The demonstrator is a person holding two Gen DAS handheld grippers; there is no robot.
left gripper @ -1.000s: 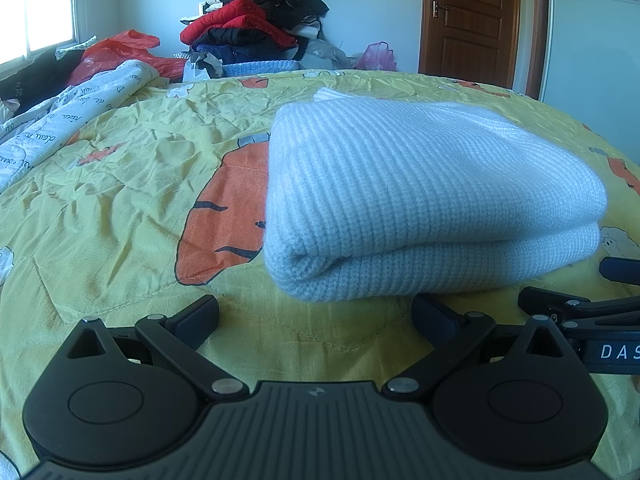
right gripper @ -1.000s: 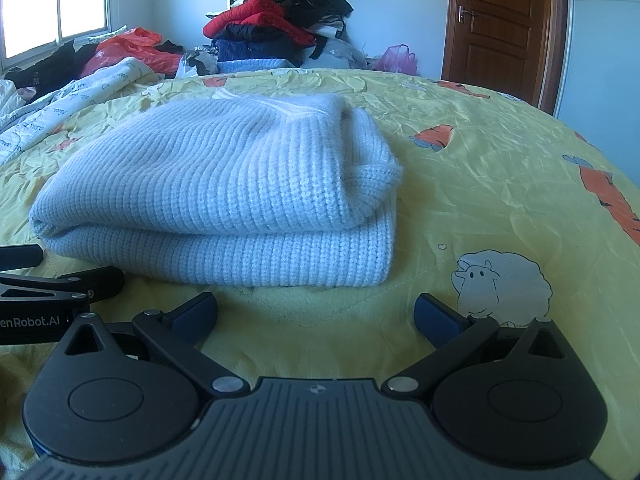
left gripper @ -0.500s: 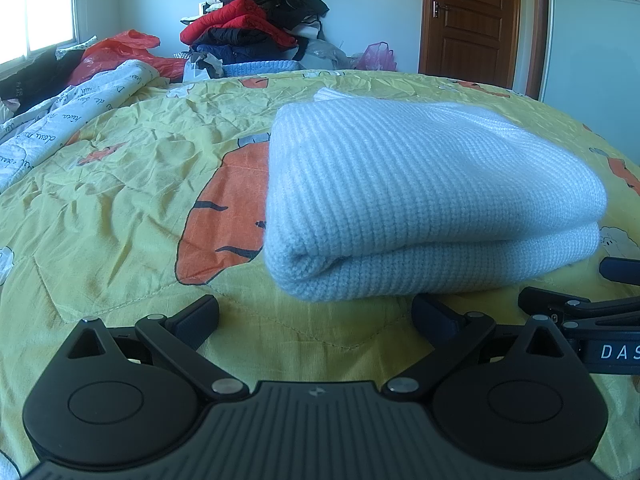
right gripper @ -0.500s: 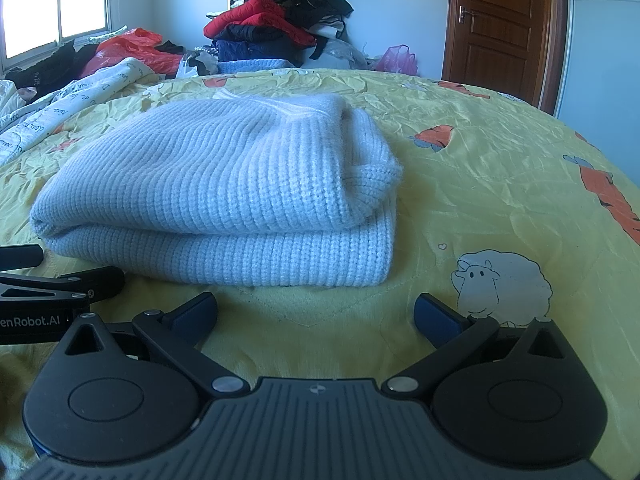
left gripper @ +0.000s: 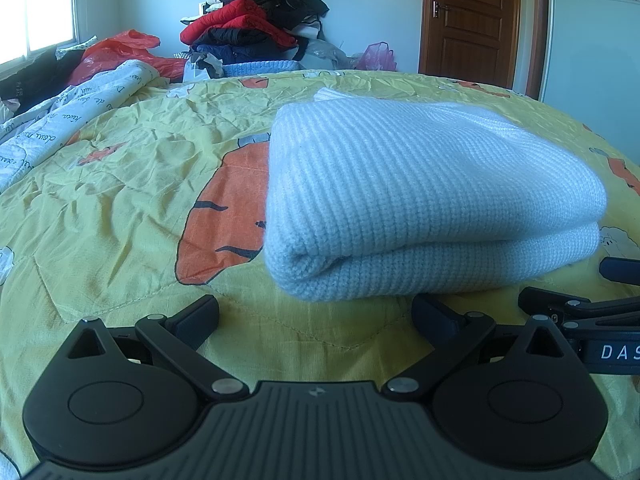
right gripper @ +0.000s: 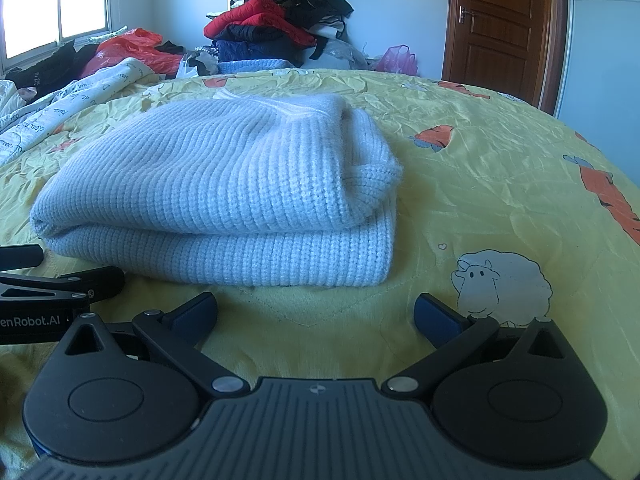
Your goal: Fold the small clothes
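On the yellow bedspread [left gripper: 120, 200], the folded sweater [left gripper: 420, 200] lies before both grippers' wide, empty fingers [left gripper: 196, 316].

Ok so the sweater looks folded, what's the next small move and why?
Probably lift both grippers back and away. The light blue sweater already lies folded on the yellow quilt, and the left gripper and right gripper are open, holding nothing.

Pale blue walls [left gripper: 400, 8], brown door [left gripper: 472, 20], bright window [right gripper: 52, 4]
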